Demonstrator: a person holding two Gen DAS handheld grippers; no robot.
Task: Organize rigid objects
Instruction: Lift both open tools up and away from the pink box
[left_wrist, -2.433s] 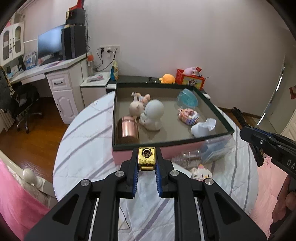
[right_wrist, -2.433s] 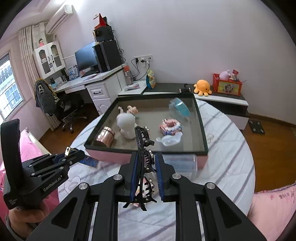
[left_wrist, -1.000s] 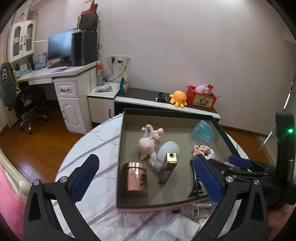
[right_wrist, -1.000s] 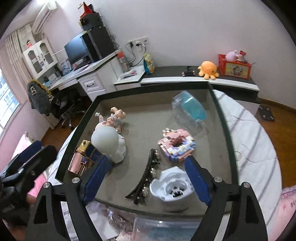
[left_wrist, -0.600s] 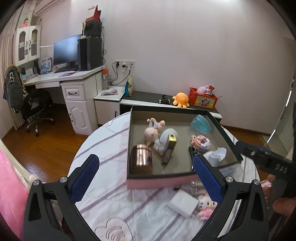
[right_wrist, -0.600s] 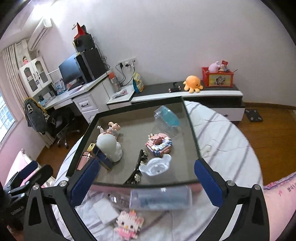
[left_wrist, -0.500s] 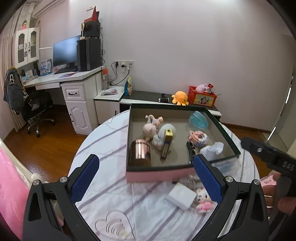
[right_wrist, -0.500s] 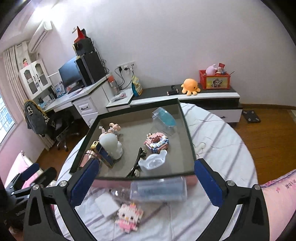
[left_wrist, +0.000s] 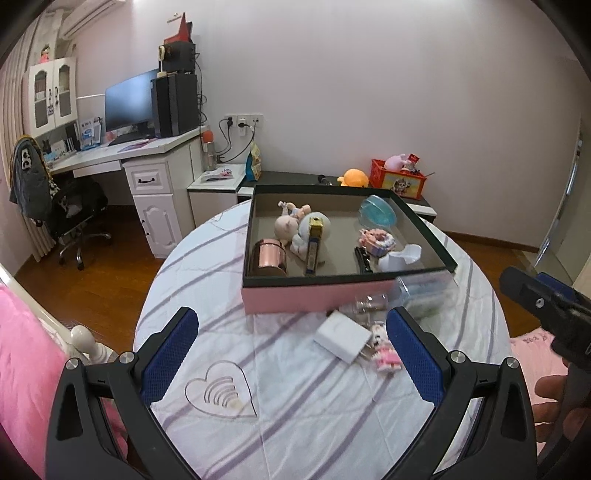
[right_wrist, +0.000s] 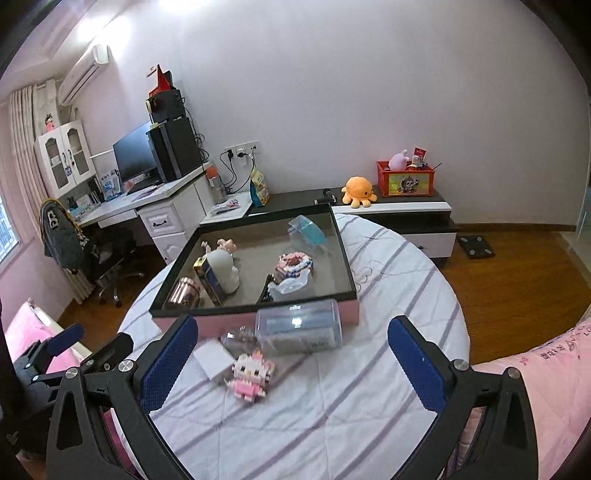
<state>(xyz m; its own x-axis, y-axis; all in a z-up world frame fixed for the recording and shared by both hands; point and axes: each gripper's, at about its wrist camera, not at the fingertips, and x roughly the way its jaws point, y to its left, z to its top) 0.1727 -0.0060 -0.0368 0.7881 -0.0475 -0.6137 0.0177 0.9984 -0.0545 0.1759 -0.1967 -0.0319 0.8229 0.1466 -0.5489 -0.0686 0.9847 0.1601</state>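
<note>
A dark-rimmed pink tray (left_wrist: 317, 295) (right_wrist: 347, 266) on the round striped table holds a copper tin (left_wrist: 269, 257), a gold-capped bottle (left_wrist: 314, 243) leaning on a white figure (right_wrist: 221, 267), a black hair clip (left_wrist: 362, 258), a block donut (right_wrist: 294, 264), a white dish (right_wrist: 290, 284) and a blue case (left_wrist: 377, 216). In front of the tray lie a clear box (right_wrist: 299, 326), a white pad (left_wrist: 342, 336) and a pink block cat (right_wrist: 251, 373). My left gripper (left_wrist: 291, 354) and right gripper (right_wrist: 291, 365) both stand wide open and empty, back from the tray over the near table.
A clear heart-shaped piece (left_wrist: 221, 393) lies on the cloth near my left gripper. Pink bedding (right_wrist: 546, 369) borders the table on both sides. A desk with a monitor (left_wrist: 127, 99) and a low cabinet with toys (right_wrist: 404, 181) stand along the far wall.
Both grippers let go of the bottle and the hair clip, which now lie in the tray. Both have pulled back from the tray, so the loose things before it have come into view.
</note>
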